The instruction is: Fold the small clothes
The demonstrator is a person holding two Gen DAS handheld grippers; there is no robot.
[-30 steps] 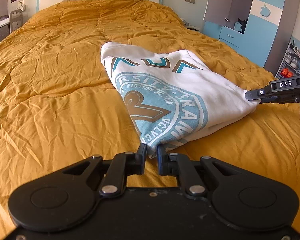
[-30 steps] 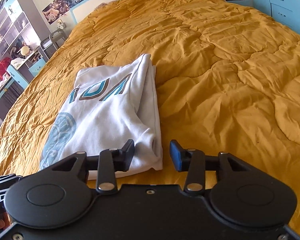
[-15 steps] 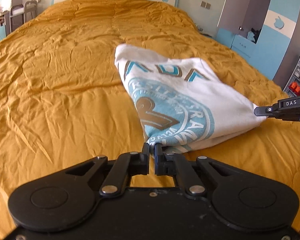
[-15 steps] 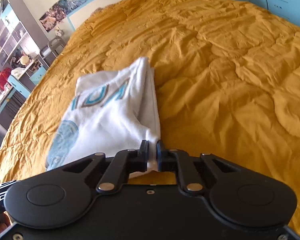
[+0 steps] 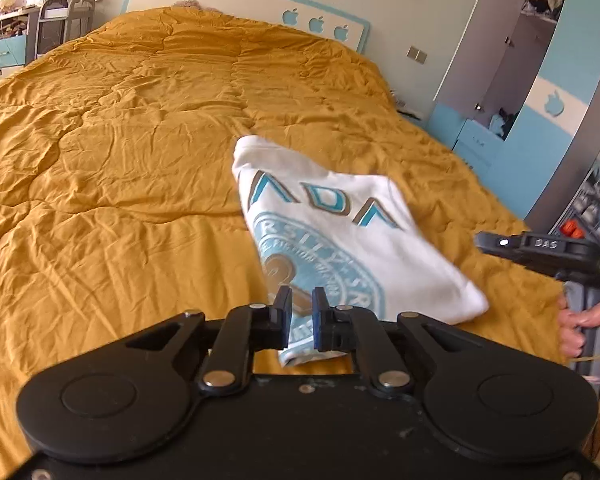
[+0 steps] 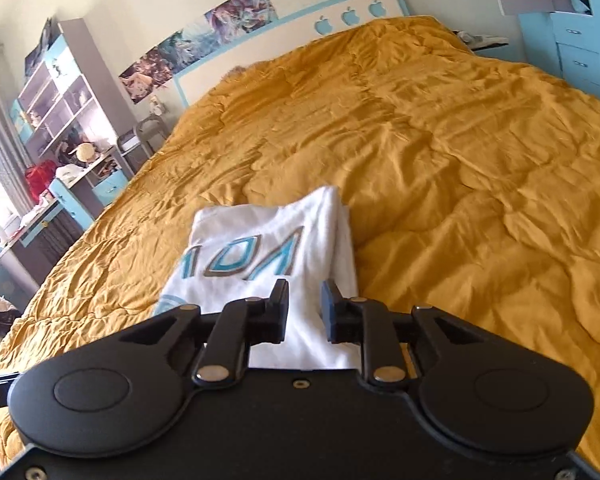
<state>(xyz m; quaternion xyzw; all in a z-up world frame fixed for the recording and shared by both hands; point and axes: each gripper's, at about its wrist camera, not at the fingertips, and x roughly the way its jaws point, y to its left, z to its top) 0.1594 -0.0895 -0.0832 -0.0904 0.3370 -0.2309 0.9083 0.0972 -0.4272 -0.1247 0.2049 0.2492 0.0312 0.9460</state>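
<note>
Hovering over the near corner of the folded white T-shirt [image 5: 340, 240], the left hand-held gripper [image 5: 302, 316] has just been opening; its pads [image 5: 286, 312] stand slightly apart, gripping nothing. The right hand-held gripper [image 6: 304, 312] has likewise just been opening, a small gap between its pads over the shirt's near edge, free of the cloth. The T-shirt lies flat on the yellow quilt [image 5: 120, 160] of the bed, its long axis slanting from the grippers toward the white headboard [image 5: 240, 4], printed side up.
</note>
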